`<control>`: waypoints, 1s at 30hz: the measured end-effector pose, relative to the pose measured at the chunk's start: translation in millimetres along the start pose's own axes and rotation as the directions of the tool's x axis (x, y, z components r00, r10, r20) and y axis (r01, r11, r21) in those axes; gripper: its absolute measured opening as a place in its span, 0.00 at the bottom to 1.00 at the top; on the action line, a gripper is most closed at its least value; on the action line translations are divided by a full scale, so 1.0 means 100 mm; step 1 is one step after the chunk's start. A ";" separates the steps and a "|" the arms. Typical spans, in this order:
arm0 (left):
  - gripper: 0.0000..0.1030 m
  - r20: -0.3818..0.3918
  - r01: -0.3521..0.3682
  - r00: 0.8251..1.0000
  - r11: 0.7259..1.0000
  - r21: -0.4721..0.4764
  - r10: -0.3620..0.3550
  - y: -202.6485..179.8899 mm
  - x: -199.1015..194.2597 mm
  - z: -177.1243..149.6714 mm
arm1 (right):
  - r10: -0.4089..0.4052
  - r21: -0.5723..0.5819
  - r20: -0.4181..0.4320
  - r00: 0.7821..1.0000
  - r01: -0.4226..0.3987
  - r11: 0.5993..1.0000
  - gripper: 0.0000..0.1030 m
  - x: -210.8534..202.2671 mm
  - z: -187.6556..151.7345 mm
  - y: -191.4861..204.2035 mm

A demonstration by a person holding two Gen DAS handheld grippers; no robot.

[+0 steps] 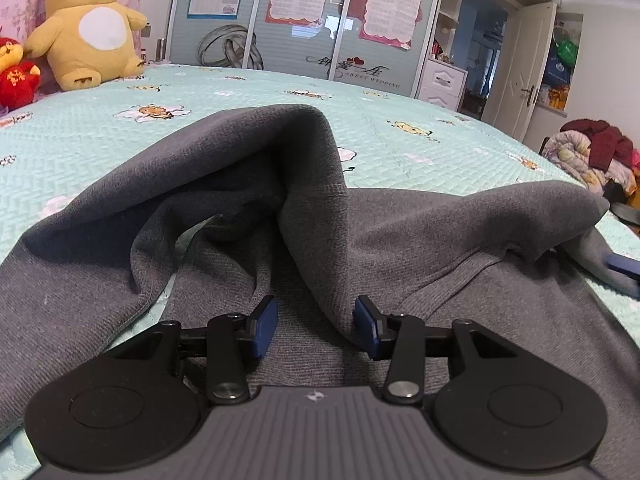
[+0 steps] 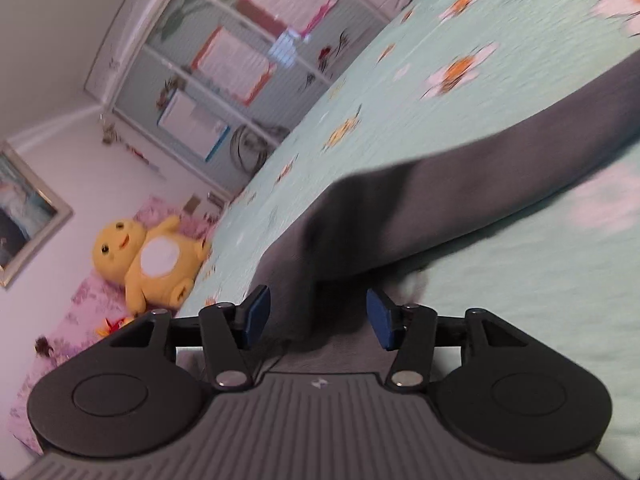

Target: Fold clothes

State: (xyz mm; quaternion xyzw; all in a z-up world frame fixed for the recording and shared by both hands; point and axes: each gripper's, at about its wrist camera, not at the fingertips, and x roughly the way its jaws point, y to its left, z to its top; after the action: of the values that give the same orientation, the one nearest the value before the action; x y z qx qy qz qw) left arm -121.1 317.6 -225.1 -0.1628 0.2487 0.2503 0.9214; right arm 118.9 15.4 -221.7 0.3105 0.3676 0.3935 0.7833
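Grey garment (image 1: 400,240) is lying on the mint bedspread (image 1: 120,160), one fold rising in a peak ahead of the left hand-held gripper (image 1: 316,326), whose blue pads are standing spread with fabric passing between them. Right hand-held gripper (image 2: 318,316) is tilting sideways, also spread, a blurred dark edge (image 2: 440,200) running between its pads. Bare bedspread is stretching beyond toward the yellow plush toy (image 1: 90,24).

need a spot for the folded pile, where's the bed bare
Bare bedspread runs between the gray garment and the wardrobe side, right of the yellow plush toy. Crowded: the near edge under the garment, and the plush corner.
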 end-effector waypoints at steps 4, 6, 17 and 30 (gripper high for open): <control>0.46 0.004 0.015 1.000 1.000 -0.014 -0.015 0.02 0.00 0.00 | 0.014 0.028 -0.035 0.999 -0.013 1.000 0.68 0.52 0.02 0.14; 0.47 0.006 0.027 1.000 0.999 -0.025 -0.026 0.04 0.00 0.00 | -0.019 0.013 -0.061 0.998 0.019 1.000 0.69 0.74 0.00 0.18; 0.70 0.051 0.128 0.991 0.991 -0.036 -0.126 0.07 -0.09 0.00 | -0.090 -0.097 0.146 0.985 0.104 0.990 0.03 0.27 0.21 0.15; 0.71 0.048 0.117 0.992 0.993 -0.023 -0.116 0.02 -0.12 0.02 | -0.182 -0.193 0.081 0.980 0.195 0.962 0.43 0.19 -0.54 0.03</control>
State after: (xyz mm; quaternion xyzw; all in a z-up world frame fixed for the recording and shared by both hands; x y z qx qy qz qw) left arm -130.9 315.1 -217.4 -0.1833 0.2140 0.2030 0.9378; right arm 81.8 43.8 -254.7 0.2060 0.3294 0.3423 0.8555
